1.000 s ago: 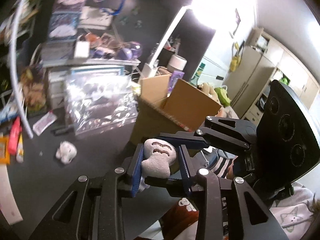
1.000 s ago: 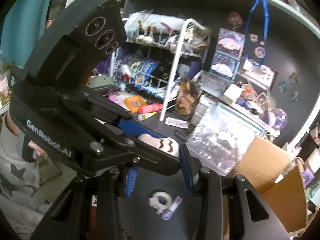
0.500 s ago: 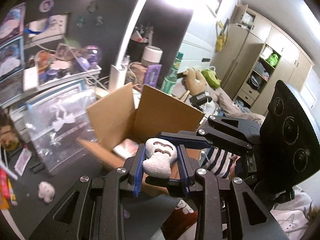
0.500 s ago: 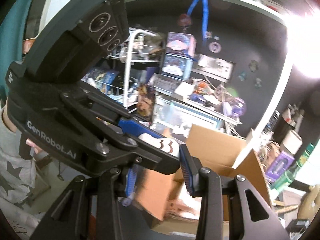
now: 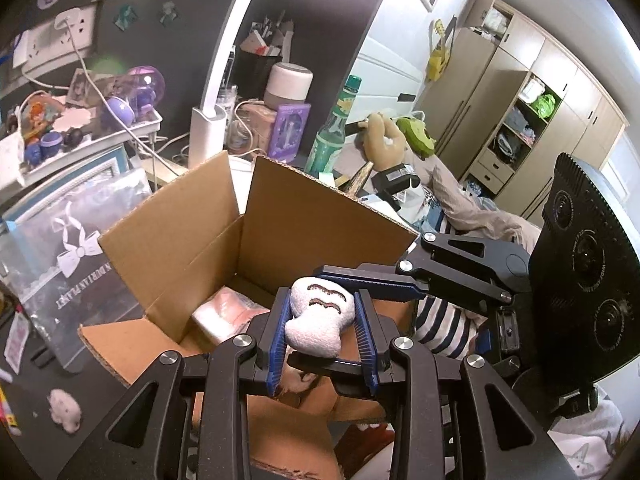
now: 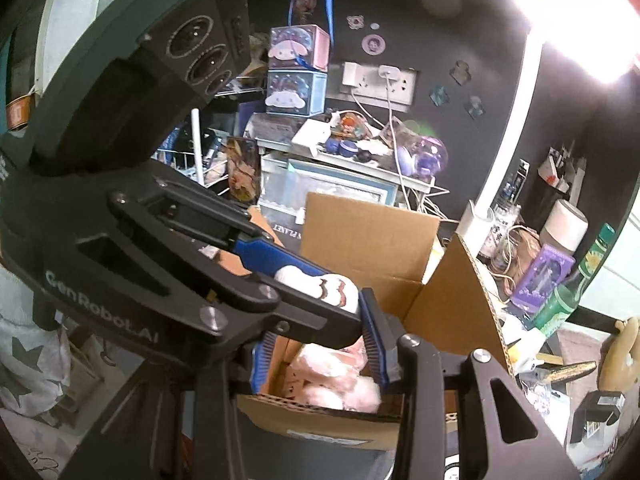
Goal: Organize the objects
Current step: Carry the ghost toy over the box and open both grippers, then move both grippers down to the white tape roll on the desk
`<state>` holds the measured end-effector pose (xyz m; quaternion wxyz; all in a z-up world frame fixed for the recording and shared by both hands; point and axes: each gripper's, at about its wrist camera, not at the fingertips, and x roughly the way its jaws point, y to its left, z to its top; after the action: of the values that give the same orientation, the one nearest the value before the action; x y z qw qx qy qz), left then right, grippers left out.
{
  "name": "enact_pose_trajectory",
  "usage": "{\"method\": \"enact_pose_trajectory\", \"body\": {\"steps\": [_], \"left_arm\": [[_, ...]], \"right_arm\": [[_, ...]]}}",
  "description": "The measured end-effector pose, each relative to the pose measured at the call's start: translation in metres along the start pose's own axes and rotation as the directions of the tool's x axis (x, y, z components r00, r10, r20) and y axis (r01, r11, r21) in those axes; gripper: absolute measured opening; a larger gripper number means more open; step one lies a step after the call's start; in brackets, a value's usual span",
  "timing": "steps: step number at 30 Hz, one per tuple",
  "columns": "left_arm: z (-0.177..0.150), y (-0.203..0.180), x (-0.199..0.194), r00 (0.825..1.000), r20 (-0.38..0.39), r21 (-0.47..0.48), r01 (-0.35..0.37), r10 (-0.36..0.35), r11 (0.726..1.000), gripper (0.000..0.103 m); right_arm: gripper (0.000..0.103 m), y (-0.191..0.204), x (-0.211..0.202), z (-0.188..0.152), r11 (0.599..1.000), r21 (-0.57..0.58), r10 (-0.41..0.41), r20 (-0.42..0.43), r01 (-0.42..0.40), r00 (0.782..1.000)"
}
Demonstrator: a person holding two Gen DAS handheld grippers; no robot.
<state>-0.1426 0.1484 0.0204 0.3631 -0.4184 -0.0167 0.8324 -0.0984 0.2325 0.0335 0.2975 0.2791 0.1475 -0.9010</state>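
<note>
**Plush toy held above the open cardboard box**

Right now the left claw (image 5: pixel 323 334) has its blue pads closed against both sides of a small white plush toy (image 5: pixel 318 322) with dark stitched marks on its head. The right claw (image 6: pixel 318 354) also brackets the toy (image 6: pixel 332 290): one blue finger runs along the top of the plush and another lies under it, though whether these pads actually press on it cannot be told. The toy hangs over the open cardboard box (image 5: pixel 224 240), whose flaps stand up, and pale pink soft items (image 6: pixel 332 380) lie inside on the box floor.

The box sits on a dark surface (image 5: pixel 60 448). A second small white plush (image 5: pixel 64 404) lies on that surface, well to the left of the box. Just beside the box on the left leans a clear plastic bag printed with a white bow (image 5: pixel 76 248). Behind it, a white tray shelf (image 5: pixel 80 152) carries small purple and blue trinkets and a purple translucent globe (image 5: pixel 148 84). A white lamp post (image 5: pixel 216 92) rises behind the box, with a white round speaker-like cylinder (image 5: pixel 290 84), a purple carton (image 5: pixel 290 130) and a green bottle (image 5: pixel 334 128) near it.

The back wall is dark grey, with a white socket strip (image 6: pixel 378 80) and small stickers on it. Two stacked character boxes (image 6: pixel 298 68) stand at the upper left in the right wrist view. Beyond the surface, beige wardrobes (image 5: pixel 520 92) with open shelves line the far wall of the room.
</note>
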Motion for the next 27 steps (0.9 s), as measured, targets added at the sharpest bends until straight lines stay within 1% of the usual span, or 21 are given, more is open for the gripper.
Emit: {"method": "enact_pose_trajectory", "body": {"steps": [1, 2, 3, 4, 5, 7, 10, 19, 27], "left_arm": [[0.001, -0.001, 0.001, 1.000, -0.002, 0.002, -0.004, 0.004, 1.000, 0.029], [0.001, -0.001, 0.002, 1.000, -0.006, 0.001, -0.011, 0.011, 1.000, 0.036], [0.001, -0.002, 0.002, 1.000, -0.008, -0.001, -0.017, 0.017, 1.000, 0.042], [0.001, -0.002, 0.002, 1.000, -0.007, -0.001, -0.023, 0.023, 1.000, 0.054], [0.000, -0.001, 0.002, 1.000, -0.004, 0.000, -0.026, 0.026, 1.000, 0.060], [-0.001, -0.002, 0.000, 1.000, 0.000, 0.002, -0.029, 0.029, 1.000, 0.062], [-0.001, -0.001, -0.003, 0.999, 0.007, -0.002, -0.043, 0.043, 0.999, 0.070], [-0.006, -0.006, -0.017, 0.998, 0.038, 0.009, -0.053, 0.052, 0.999, 0.071], [-0.020, -0.006, -0.050, 0.991, 0.106, 0.009, -0.078, 0.076, 0.997, 0.072]], "right_arm": [[0.036, -0.001, 0.000, 0.000, 1.000, 0.004, -0.001, -0.003, 0.001, 1.000], [0.037, -0.002, 0.000, 0.000, 1.000, 0.007, -0.005, -0.006, 0.005, 1.000], [0.039, -0.002, 0.000, 0.000, 1.000, 0.009, -0.004, -0.007, 0.004, 1.000], [0.044, -0.003, 0.000, 0.000, 1.000, 0.012, -0.010, -0.007, 0.010, 1.000], [0.046, -0.004, 0.000, 0.000, 1.000, 0.012, -0.022, -0.005, 0.022, 1.000], [0.049, -0.004, 0.000, 0.001, 0.999, 0.009, -0.035, -0.003, 0.035, 0.999], [0.052, -0.006, 0.001, 0.001, 0.999, 0.013, -0.038, -0.006, 0.038, 0.999], [0.052, -0.002, -0.002, 0.002, 0.999, 0.002, -0.047, -0.006, 0.047, 0.999], [0.052, 0.011, -0.015, 0.003, 0.999, -0.007, -0.033, 0.018, 0.033, 0.999]]}}
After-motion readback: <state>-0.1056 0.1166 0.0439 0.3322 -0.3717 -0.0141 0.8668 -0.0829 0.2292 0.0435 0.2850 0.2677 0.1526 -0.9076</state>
